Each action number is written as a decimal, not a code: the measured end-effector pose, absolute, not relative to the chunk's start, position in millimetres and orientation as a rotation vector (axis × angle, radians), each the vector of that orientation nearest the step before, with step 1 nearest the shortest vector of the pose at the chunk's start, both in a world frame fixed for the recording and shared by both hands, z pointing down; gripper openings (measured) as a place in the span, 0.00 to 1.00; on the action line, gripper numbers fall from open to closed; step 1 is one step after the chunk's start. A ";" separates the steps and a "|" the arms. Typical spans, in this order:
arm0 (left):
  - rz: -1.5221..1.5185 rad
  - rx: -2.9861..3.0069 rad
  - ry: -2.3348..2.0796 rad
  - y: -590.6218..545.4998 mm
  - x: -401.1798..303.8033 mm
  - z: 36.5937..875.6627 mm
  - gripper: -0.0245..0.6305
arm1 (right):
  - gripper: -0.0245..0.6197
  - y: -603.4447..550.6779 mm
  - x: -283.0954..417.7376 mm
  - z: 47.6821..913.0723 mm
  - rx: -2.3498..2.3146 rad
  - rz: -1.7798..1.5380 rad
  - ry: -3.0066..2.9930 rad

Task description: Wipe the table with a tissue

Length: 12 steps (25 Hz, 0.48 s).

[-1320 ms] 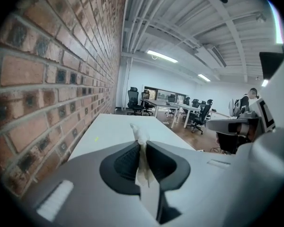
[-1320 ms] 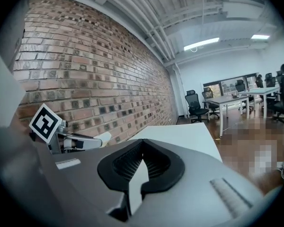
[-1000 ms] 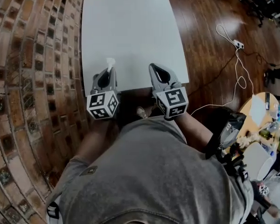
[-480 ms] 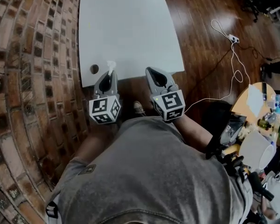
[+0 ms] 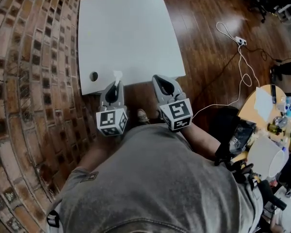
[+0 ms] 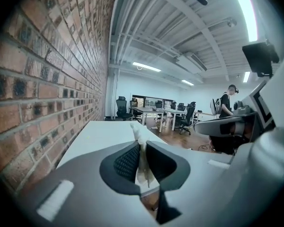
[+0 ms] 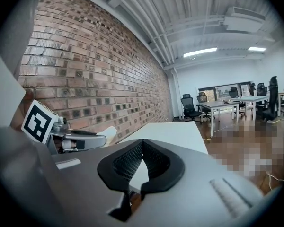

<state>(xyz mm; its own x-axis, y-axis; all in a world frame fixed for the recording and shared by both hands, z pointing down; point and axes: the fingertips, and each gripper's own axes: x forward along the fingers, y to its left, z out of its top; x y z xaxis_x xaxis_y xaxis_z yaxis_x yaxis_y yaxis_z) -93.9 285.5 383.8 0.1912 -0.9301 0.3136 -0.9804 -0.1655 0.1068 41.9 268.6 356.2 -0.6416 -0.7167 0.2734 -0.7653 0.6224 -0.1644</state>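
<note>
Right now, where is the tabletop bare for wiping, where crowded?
The white rectangular table is bare throughout, from the brick wall to the wooden floor side. Crowded only at the near edge: a dark round hole, the left gripper clamping white tissue.

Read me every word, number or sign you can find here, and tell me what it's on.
No text can be read.
Grey marker cube on the left gripper: black-and-white square pattern, no letters.
White tissue in the left gripper: no print visible.
Grey marker cube on the right gripper: pattern only.
Small items on the round wooden table: too small to read.
</note>
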 end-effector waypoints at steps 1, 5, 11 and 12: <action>0.250 2.189 -1.813 285.4 -92.2 382.5 0.09 | 0.06 268.9 42.9 356.1 1.229 0.396 -2.663; 0.240 2.194 -1.799 284.1 -86.3 378.6 0.09 | 0.06 270.5 45.0 355.0 1.225 0.382 -2.658; 0.228 2.185 -1.776 283.7 -78.8 380.2 0.09 | 0.06 272.7 45.6 355.2 1.210 0.368 -2.656; 0.225 2.183 -1.774 283.3 -78.5 380.4 0.09 | 0.06 272.6 45.5 354.9 1.210 0.368 -2.657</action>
